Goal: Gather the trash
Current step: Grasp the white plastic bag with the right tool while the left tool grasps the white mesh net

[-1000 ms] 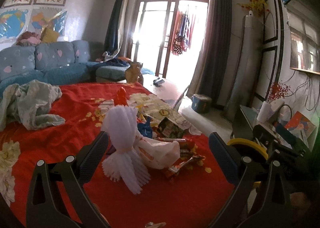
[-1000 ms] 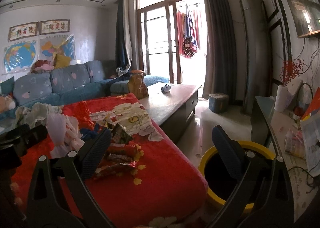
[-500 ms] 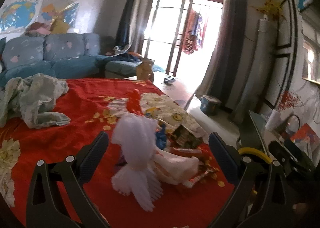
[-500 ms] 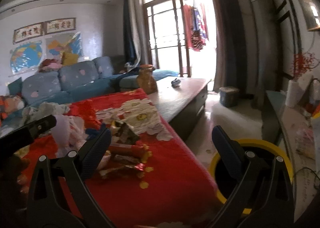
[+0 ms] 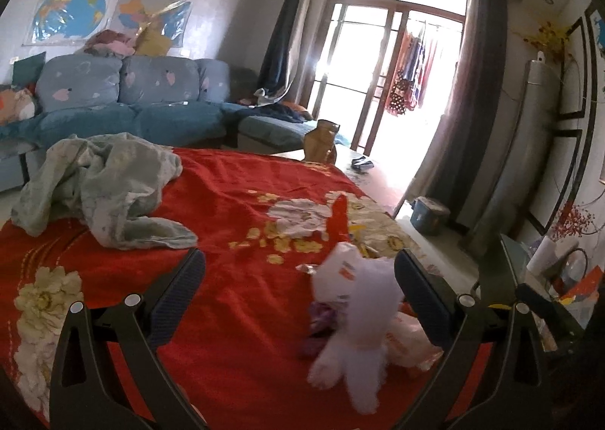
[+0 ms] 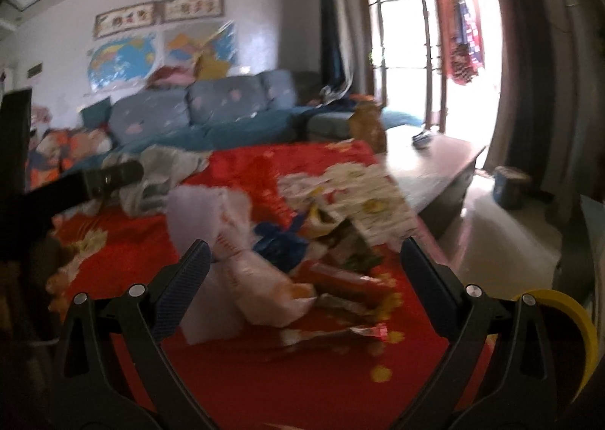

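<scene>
Both tongs are spread wide and hold nothing. The left tongs (image 5: 298, 286) have the white foam netting (image 5: 359, 320) at lower right of frame; the right tongs (image 6: 302, 271) frame the wrapper pile (image 6: 340, 279), probably ready to scoop toward the yellow bin (image 6: 567, 320) at lower right.

A red floral cloth (image 5: 242, 203) carries crumpled grey-green fabric (image 5: 102, 180), white foam netting (image 5: 359, 301) and wrappers (image 6: 340, 279).
</scene>
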Tool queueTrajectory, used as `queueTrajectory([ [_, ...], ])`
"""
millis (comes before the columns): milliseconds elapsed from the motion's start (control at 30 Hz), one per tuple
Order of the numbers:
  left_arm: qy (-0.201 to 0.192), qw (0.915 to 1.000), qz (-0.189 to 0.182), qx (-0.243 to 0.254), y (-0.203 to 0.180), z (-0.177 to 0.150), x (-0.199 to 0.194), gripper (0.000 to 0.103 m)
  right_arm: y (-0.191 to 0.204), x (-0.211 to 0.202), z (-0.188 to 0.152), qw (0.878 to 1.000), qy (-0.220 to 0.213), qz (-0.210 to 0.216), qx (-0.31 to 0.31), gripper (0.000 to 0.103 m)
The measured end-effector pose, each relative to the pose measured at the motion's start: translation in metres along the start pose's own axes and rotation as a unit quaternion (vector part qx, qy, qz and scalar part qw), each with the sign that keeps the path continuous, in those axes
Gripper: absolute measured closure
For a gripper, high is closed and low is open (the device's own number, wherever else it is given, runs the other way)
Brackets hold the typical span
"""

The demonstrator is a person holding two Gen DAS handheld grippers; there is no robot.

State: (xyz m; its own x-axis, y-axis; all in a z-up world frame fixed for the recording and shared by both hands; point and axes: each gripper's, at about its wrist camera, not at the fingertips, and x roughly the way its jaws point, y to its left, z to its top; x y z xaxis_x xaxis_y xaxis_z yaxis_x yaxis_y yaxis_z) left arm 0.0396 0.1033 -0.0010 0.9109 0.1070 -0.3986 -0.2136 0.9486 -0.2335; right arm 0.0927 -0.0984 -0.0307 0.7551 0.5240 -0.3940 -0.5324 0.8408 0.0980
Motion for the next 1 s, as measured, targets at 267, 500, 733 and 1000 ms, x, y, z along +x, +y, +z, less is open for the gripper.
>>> queueTrajectory([
  [267,0.04,0.9971,-0.064,0.005,0.008,-0.015,0.017,0.006,0.008,0.038,-0.016,0.997,0.067,0.041,-0.015,0.023],
  [500,0.078,0.9892,-0.123,0.017,-0.014,-0.027,0.044,0.01,0.004,0.056,-0.028,0.991,0.111,0.074,-0.016,0.063],
  [733,0.099,0.9849,-0.137,0.038,-0.031,-0.037,0.058,0.062,0.008,0.05,-0.032,0.991,0.101,0.09,-0.024,0.077],
  [1000,0.067,0.9866,-0.146,0.032,-0.027,-0.029,0.037,0.075,0.009,0.041,-0.02,0.991,0.078,0.107,-0.017,0.086],
])
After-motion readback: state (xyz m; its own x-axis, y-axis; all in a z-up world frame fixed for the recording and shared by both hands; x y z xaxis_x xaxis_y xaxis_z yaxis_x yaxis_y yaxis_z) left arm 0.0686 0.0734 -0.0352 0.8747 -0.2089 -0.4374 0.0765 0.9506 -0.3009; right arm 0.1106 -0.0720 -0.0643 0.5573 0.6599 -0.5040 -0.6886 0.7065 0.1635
